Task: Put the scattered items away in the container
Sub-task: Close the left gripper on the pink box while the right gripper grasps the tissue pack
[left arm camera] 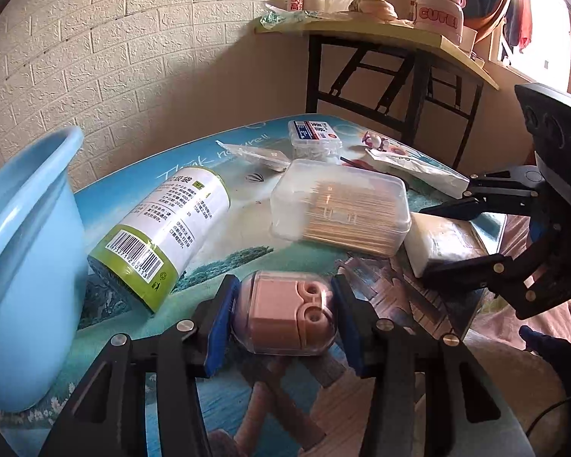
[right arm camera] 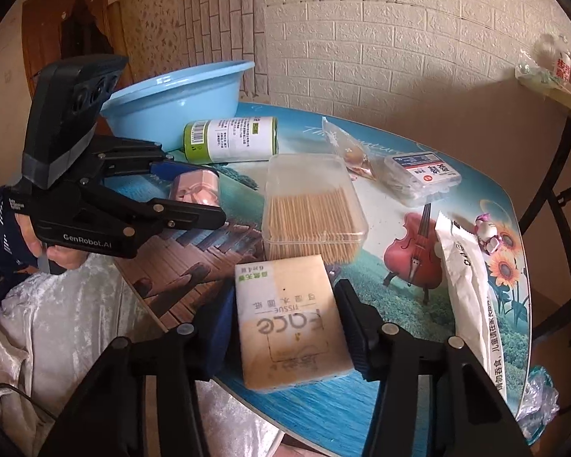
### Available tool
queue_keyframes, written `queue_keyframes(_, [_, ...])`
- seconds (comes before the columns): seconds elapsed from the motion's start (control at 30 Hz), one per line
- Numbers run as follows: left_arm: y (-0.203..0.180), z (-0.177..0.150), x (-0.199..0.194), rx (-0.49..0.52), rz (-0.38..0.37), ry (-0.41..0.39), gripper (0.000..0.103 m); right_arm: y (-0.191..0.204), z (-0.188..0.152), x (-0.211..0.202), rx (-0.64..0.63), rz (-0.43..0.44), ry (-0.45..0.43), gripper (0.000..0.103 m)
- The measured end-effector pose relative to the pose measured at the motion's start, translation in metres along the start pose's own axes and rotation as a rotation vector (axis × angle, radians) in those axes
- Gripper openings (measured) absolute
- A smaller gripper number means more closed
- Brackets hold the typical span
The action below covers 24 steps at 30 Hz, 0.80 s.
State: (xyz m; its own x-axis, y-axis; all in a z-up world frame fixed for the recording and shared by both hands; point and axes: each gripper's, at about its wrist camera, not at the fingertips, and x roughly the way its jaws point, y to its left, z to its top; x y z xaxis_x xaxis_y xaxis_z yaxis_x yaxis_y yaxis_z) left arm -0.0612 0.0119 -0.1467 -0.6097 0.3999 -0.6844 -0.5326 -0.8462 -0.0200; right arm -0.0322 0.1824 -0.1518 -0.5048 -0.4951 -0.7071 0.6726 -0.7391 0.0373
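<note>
My left gripper (left arm camera: 283, 314) is shut on a pink pencil sharpener (left arm camera: 285, 314) in a clear shell, low over the table; it also shows in the right wrist view (right arm camera: 196, 188). My right gripper (right arm camera: 285, 327) straddles a tissue pack (right arm camera: 289, 320) at the table's near edge, its pads against the pack's sides. The light blue basin (left arm camera: 26, 251) stands at the left; it also shows in the right wrist view (right arm camera: 179, 95). A green-and-white cylinder (left arm camera: 163, 232) lies on its side beside the basin.
A clear toothpick box (right arm camera: 312, 205) sits mid-table. A cotton swab box (right arm camera: 422, 177), a clear snack bag (right arm camera: 352, 152), a white wrapper (right arm camera: 472, 297) and a small toy (right arm camera: 487, 230) lie further right. A folding side table (left arm camera: 380, 38) stands behind.
</note>
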Motion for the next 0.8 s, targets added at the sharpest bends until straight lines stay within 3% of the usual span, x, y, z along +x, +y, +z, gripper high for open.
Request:
queue_keyframes(0.3, [0.001,-0.002,-0.009,-0.016,0.028,-0.033,0.047,0.001,0.001,-0.007,0.045,-0.019,-0.03,0.05])
queue_keyframes(0.57, [0.001,0.0,-0.027,-0.054,0.033,-0.072,0.047,-0.006,0.011,-0.015,0.169,-0.065,-0.062,0.049])
queue_keyframes(0.8, [0.001,0.01,-0.056,-0.107,0.056,-0.146,0.047,-0.01,0.021,-0.029,0.289,-0.16,-0.063,0.049])
